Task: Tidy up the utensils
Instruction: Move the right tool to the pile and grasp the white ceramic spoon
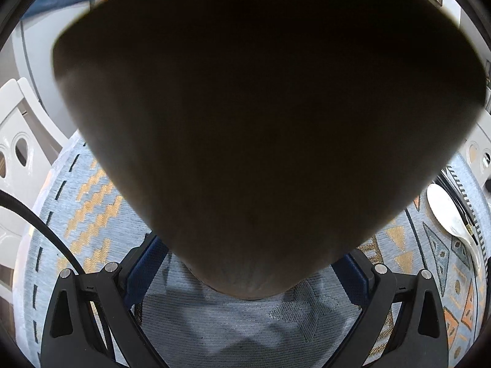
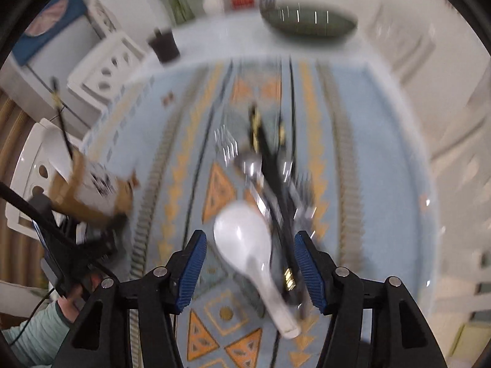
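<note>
In the left wrist view a big brown cardboard box fills the frame, held between my left gripper's blue pads. The same box shows at left in the right wrist view, held above the table. A white ceramic spoon lies on the patterned cloth between the open fingers of my right gripper. It also shows at right in the left wrist view. Black chopsticks and metal forks and spoons lie in a blurred pile just beyond.
A blue and orange patterned tablecloth covers the table. A dark cup and a dark oval dish stand at the far end. White chairs stand at left.
</note>
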{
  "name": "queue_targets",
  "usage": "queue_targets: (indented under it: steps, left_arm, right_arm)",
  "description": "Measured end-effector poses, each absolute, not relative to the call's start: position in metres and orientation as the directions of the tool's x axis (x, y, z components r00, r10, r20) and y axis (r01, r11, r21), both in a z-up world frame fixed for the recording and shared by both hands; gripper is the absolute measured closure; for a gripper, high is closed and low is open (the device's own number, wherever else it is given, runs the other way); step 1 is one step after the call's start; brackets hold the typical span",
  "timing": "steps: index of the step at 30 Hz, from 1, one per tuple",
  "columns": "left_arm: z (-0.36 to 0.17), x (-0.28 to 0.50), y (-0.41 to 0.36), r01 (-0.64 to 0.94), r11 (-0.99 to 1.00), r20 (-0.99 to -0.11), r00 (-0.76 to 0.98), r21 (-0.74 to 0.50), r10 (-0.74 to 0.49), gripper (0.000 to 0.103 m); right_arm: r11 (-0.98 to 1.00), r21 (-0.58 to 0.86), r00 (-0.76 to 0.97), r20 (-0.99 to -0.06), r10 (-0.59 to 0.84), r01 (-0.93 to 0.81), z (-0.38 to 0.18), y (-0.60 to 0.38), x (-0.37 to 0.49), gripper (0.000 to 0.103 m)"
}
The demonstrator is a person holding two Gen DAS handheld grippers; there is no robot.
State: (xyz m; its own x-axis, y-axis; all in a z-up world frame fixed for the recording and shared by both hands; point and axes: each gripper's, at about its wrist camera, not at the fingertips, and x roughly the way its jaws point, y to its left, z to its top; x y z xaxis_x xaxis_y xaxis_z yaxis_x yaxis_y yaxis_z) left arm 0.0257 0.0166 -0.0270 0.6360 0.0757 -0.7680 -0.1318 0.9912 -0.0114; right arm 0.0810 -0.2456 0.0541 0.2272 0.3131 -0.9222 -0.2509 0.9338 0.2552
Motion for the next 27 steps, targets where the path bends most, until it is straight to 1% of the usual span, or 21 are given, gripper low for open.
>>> queue_targets:
  steps: [1,3,6,10,15,18,21,25,27]
  left_arm:
    - [-0.027,0.026,0.016,-0.132,0.991,-0.767,0.637,-0.004,0.082,0.002]
    - [-0.027,0.028,0.012,-0.133,0.991,-0.768,0.634,0.012,0.095,0.002]
    - [-0.028,0.029,0.007,-0.134,0.991,-0.769,0.63,0.031,0.109,0.002]
    - [-0.028,0.031,0.003,-0.135,0.99,-0.768,0.63,0.039,0.116,0.002]
    - [-0.024,0.03,-0.008,-0.137,0.989,-0.764,0.633,0.051,0.127,0.002]
    - [-0.025,0.028,-0.011,-0.137,0.989,-0.763,0.634,0.048,0.125,0.002]
    - [-0.025,0.021,-0.006,-0.138,0.99,-0.75,0.65,0.042,0.122,0.002]
    - [-0.016,0.012,0.0,-0.137,0.991,-0.728,0.679,0.001,0.095,0.002]
    - [-0.012,0.008,0.001,-0.133,0.991,-0.713,0.697,-0.02,0.08,0.002]
  right_arm:
    - [0.926,0.295,0.194,-0.919,0.342,-0.237,0.043,-0.25,0.083,0.056]
    - [0.915,0.348,0.141,-0.914,0.379,-0.206,0.025,-0.254,0.09,0.057]
    - [0.91,0.363,0.087,-0.919,0.386,-0.198,0.011,-0.254,0.103,0.057]
    - [0.918,0.318,0.038,-0.941,0.336,-0.238,0.001,-0.246,0.113,0.056]
    - [0.917,0.248,0.032,-0.962,0.272,-0.312,0.004,-0.229,0.117,0.057]
    - [0.913,0.25,0.051,-0.959,0.28,-0.321,0.014,-0.226,0.11,0.057]
    - [0.927,0.194,0.037,-0.975,0.217,-0.322,0.006,-0.222,0.105,0.057]
    - [0.939,0.182,0.007,-0.981,0.192,-0.291,-0.011,-0.218,0.101,0.056]
    - [0.947,0.133,0.037,-0.988,0.15,-0.291,-0.013,-0.21,0.098,0.057]
